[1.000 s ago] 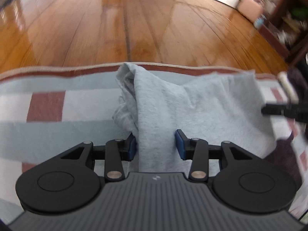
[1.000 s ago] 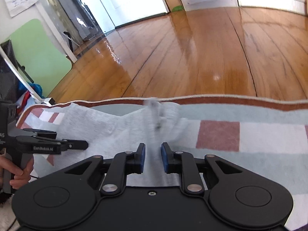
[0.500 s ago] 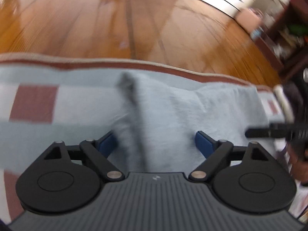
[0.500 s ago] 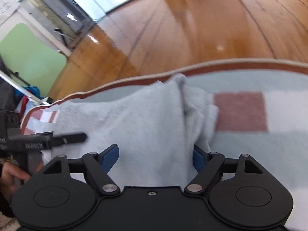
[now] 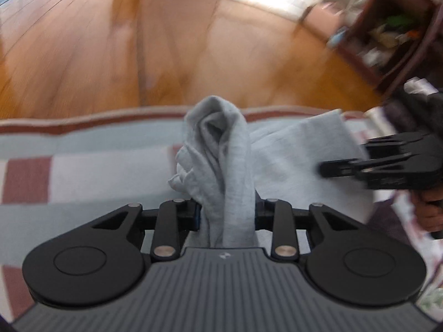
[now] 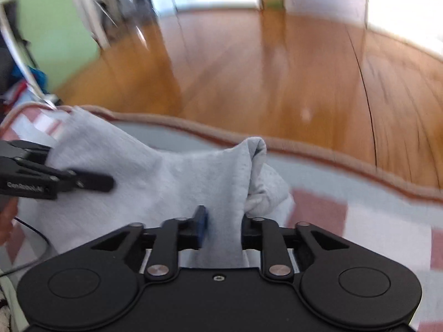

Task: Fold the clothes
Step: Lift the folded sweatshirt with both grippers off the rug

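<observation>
While both views are smeared by motion, the essentials read clearly. On the left, the left gripper [image 5: 225,213] has its jaws drawn in on a bunched fold of the grey garment [image 5: 221,166], which rises between them in a twisted ridge; half a second ago those jaws stood wide apart over flat cloth. The rest of the garment lies spread across the checked rug [image 5: 83,177], close to the rug's far edge and the wooden floor [image 5: 110,55]. On the right, the right gripper [image 6: 224,227] has likewise narrowed from a wide stance and now pinches a raised pleat of the same garment [image 6: 166,177], the far corner peaking above the jaws. Each gripper appears from the side in the other's view, at opposite ends of the cloth. Judgement: two grips have just been taken, one at each end, which suits lifting or carrying an edge over for a fold; how many folds the garment already carries cannot be determined.
</observation>
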`<state>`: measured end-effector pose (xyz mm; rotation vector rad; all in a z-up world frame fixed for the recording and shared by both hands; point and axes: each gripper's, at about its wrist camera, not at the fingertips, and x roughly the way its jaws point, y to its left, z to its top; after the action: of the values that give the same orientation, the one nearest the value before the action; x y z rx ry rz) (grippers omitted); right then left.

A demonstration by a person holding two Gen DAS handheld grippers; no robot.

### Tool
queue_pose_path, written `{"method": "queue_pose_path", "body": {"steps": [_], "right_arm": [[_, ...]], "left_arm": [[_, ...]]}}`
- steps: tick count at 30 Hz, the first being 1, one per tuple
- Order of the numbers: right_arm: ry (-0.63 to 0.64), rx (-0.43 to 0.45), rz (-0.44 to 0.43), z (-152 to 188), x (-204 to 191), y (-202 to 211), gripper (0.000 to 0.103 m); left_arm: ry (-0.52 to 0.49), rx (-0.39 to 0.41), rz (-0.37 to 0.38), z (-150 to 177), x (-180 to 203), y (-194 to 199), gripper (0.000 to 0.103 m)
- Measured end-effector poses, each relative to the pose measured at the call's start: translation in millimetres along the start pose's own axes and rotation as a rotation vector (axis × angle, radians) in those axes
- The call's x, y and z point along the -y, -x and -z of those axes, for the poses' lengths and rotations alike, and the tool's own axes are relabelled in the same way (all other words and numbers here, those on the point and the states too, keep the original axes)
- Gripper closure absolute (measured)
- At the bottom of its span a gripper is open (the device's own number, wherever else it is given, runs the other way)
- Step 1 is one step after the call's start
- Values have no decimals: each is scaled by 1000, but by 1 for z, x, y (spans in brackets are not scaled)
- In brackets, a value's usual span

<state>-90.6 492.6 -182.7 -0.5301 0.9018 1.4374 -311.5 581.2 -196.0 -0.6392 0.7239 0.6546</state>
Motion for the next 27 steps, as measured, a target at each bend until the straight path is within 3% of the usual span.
{"method": "queue_pose_path", "body": {"steps": [3, 5, 7, 10, 13, 15, 16, 17, 19, 21, 27], "right_arm": [[-94, -11, -17, 1, 13, -1, 47], [-156, -16, 0, 3, 22, 0, 37], [-221, -35, -19, 7, 34, -3, 33], [-312, -48, -120, 15, 55, -13, 24], [-325, -26, -188, 11, 60, -25, 20], [-284, -19, -189, 2, 55, -34, 35], [-245, -13, -186, -1, 51, -37, 49], [-214, -6, -179, -3, 47, -39, 63], [-171, 16, -151, -4, 38, -36, 76], [-122, 49, -116, -4, 23, -21, 82], [25, 148, -10, -4, -22, 22, 84]], "left_arm": [[105, -27, 33, 2, -18, -1, 65], [143, -35, 40, 5, -27, 0, 55], [171, -45, 40, 11, -29, 0, 50], [258, -58, 112, 12, -45, -6, 49], [428, -56, 270, 18, -67, -17, 49], [541, -61, 346, 25, -83, -22, 51], [585, -65, 375, 29, -90, -26, 60], [597, -65, 378, 31, -92, -27, 66], [587, -58, 369, 33, -89, -27, 68], [546, -42, 344, 31, -81, -22, 68], [399, 17, 274, 22, -60, 9, 74]]}}
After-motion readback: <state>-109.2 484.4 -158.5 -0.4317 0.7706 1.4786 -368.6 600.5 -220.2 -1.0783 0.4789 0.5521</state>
